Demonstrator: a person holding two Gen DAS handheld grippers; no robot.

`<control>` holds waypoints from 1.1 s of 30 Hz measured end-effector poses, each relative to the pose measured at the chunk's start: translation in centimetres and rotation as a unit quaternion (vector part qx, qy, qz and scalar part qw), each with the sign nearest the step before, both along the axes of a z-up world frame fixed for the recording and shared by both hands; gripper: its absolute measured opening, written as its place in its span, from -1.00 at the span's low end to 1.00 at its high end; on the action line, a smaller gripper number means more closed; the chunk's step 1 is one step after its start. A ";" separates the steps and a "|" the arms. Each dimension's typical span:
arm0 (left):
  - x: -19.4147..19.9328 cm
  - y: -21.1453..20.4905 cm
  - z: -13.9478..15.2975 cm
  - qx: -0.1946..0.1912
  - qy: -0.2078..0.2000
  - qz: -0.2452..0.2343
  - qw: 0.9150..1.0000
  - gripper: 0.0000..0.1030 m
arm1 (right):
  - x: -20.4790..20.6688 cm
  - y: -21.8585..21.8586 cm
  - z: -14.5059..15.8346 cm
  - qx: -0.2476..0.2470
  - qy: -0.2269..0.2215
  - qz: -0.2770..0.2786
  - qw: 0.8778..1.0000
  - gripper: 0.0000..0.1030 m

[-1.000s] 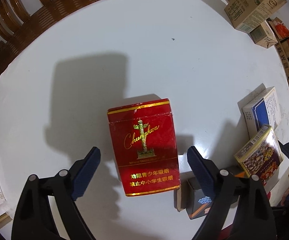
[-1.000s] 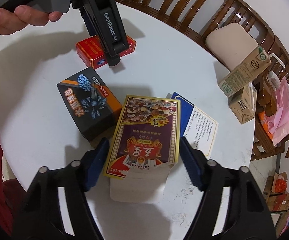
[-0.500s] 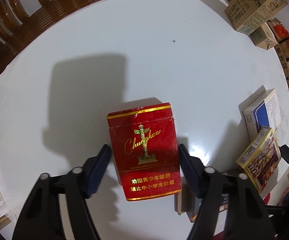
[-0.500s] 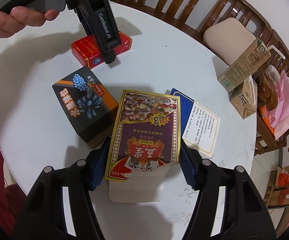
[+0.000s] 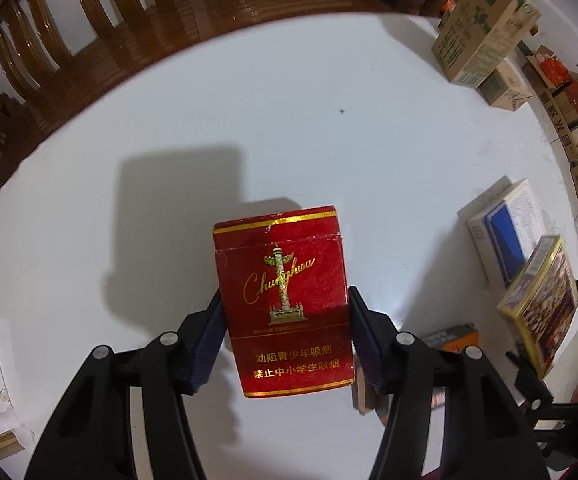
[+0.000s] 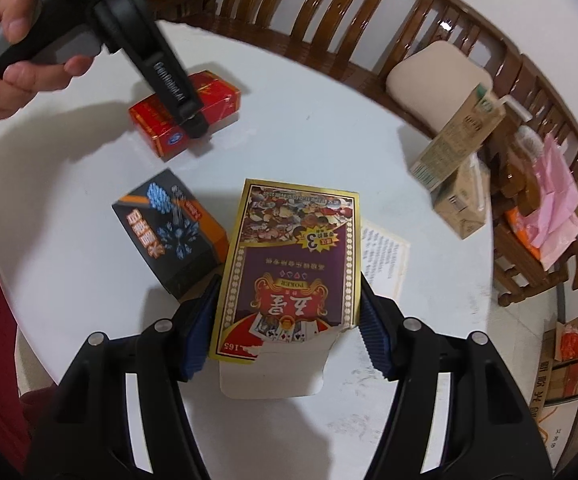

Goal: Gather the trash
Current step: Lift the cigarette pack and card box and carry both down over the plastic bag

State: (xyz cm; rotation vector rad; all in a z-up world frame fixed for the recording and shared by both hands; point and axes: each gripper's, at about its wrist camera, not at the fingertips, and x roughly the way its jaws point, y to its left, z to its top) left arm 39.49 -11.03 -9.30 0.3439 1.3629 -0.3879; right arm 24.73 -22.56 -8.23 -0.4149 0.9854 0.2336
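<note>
My left gripper (image 5: 285,340) is shut on a red Chunghwa cigarette pack (image 5: 285,296), its pads pressed on both long sides; the pack looks slightly raised off the white round table (image 5: 249,140). The pack (image 6: 217,100) and the left gripper (image 6: 169,76) also show in the right wrist view. My right gripper (image 6: 289,328) is shut on a gold-edged purple poker card box (image 6: 293,268) with an open white flap, tilted up off the table. The poker box (image 5: 545,300) shows at the right in the left wrist view.
A black and orange box (image 6: 173,232) lies left of the poker box. A white and blue box (image 5: 505,224) lies to its right. Two drink cartons (image 6: 457,140) stand at the table's far edge. Wooden chairs (image 6: 369,12) ring the table; cardboard boxes (image 6: 565,364) are on the floor.
Both grippers have closed: the left onto the red cigarette pack, the right onto the poker box. Both items have started to lift or tilt off the table.
</note>
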 end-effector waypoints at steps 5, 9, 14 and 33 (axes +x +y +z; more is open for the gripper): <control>-3.2 1.2 3.2 -0.012 -0.037 0.002 0.999 0.10 | -1.5 0.0 3.3 0.015 -0.032 -0.011 0.999 0.20; -6.9 2.7 6.2 -0.024 -0.075 0.001 0.997 0.10 | -4.1 0.7 6.9 0.031 -0.070 -0.016 0.997 0.20; -12.6 5.1 10.0 -0.040 -0.130 0.005 0.991 0.10 | -8.4 2.4 11.5 0.048 -0.116 -0.009 0.992 0.20; -30.7 9.7 13.3 -0.056 -0.217 -0.017 0.974 0.10 | -24.6 8.2 18.1 0.076 -0.197 0.030 0.977 0.20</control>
